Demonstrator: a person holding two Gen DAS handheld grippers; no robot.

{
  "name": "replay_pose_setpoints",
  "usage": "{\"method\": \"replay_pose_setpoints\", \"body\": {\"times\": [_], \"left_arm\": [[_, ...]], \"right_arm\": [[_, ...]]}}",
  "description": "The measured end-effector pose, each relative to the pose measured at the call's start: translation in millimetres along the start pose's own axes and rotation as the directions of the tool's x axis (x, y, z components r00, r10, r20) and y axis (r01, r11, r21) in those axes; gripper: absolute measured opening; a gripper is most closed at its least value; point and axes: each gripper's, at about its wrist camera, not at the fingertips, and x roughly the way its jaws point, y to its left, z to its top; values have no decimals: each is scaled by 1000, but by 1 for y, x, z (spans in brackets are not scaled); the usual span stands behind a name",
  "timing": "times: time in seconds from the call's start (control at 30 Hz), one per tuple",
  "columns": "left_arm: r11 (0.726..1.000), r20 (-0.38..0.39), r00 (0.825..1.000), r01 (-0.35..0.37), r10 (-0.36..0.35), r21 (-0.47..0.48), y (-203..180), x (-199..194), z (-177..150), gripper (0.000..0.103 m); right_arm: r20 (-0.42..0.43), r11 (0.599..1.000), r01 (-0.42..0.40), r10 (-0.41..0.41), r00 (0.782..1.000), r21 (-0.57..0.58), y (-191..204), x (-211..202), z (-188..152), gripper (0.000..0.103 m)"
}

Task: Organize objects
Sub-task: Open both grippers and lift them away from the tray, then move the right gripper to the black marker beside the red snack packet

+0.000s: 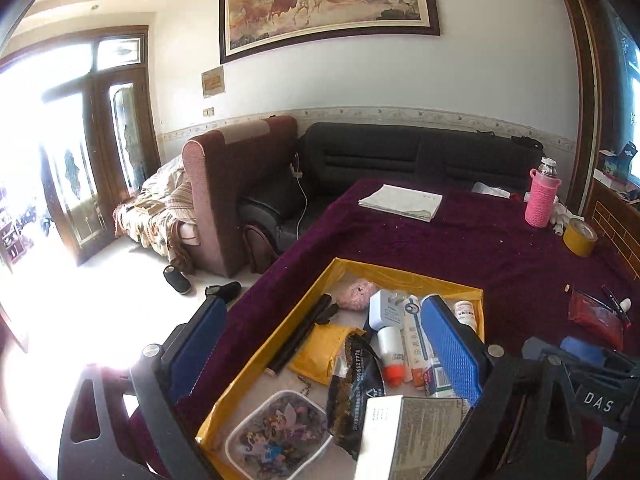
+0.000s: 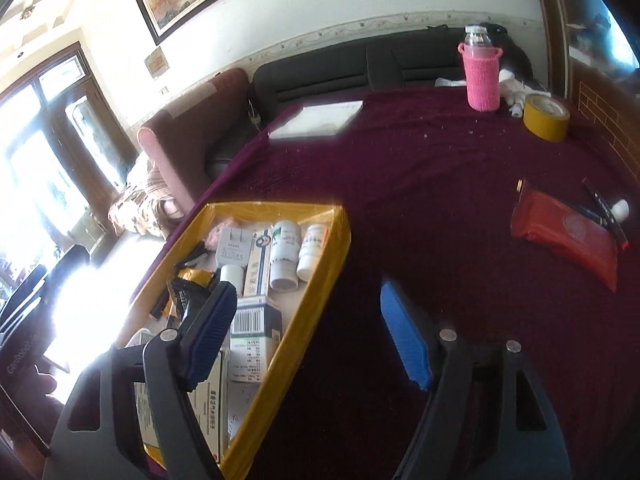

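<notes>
Left wrist view: left gripper (image 1: 324,352) hangs over the yellow tray (image 1: 404,274), jaws spread wide, nothing between the pads. Tray is already crowded. L to R in this view: cartoon-print lidded tub (image 1: 276,432) at the near corner, black rod (image 1: 302,336), padded yellow envelope (image 1: 324,350), black foil pouch (image 1: 352,388), white charger plug (image 1: 386,309), small tubes and bottles, then a white carton (image 1: 404,436) near the lens.

Right wrist view: right gripper (image 2: 312,332) is also wide open and empty; its left pad sits above the tray's right side, its right pad over bare purple cloth (image 2: 420,168). To the R, well apart from the tray, lie the loose items: red pouch (image 2: 564,236), with a black marker (image 2: 600,210) lying across its far end.

Likely step: fetch the red pouch w/ the right gripper.
- Approach from above, pads straddling the pouch's short axis.
- Pouch looks soft and flat; press into the cloth before closing, or the pads may slip over it.
- Clear the marker first, or grip away from it.
- Place into a free gap; tray has little room left.
</notes>
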Motion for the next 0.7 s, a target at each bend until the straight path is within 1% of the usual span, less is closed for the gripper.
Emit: {"method": "replay_pose_setpoints", "body": {"times": [0.1,0.2,0.37,0.47,0.53,0.63,0.7], "left_arm": [[1000,13,1000,-9,9,13,-6,-10,-3,96],[1000,29,999,-16,15,13,-9,-16,-3,96],[999,79,997,-16,19,-40,-9,-31,-1,96],[999,67,997,34,-32,-29,-22,-31,-1,96],[999,59,997,55,-54,1,-36,-30,-2,96],[995,37,995,88,-90,48,-61,-28,-6,96],[991,19,994,110,-112,73,-77,-27,-9,96]], "right_arm": [[15,1000,10,-10,1000,7,-7,-8,-6,75],[37,999,32,-32,999,-16,-8,-16,-10,75],[71,996,73,-68,995,-60,-5,-26,-19,74],[81,992,94,-87,993,-89,-8,-31,-22,75],[70,993,97,-92,993,-64,-22,-33,-22,75],[59,993,116,-117,991,16,-53,-36,-23,74],[53,988,142,-145,988,55,-73,-40,-24,74]]}}
